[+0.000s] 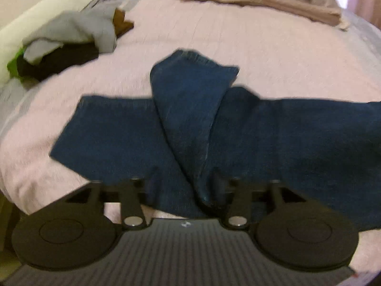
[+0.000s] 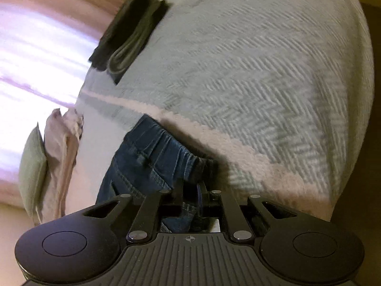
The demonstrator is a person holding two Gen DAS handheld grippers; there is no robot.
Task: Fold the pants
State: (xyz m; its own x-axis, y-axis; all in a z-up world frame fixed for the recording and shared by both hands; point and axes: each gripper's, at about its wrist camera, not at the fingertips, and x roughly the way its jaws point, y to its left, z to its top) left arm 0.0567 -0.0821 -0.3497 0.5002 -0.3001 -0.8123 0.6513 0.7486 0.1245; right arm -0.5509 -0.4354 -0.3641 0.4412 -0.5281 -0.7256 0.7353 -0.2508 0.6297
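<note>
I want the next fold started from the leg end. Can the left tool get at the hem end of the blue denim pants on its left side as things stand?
Probably yes. The left tool stands open over the blue denim pants, and the hem end lies flat on the pink bedspread with nothing on it or between.

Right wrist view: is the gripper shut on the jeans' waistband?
Yes, the right gripper has its fingers closed together on the elastic waistband of the jeans.

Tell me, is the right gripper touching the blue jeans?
Touching. The right wrist view shows the right gripper with its jaws pinched on the elastic waistband of the blue jeans, denim caught between them.
</note>
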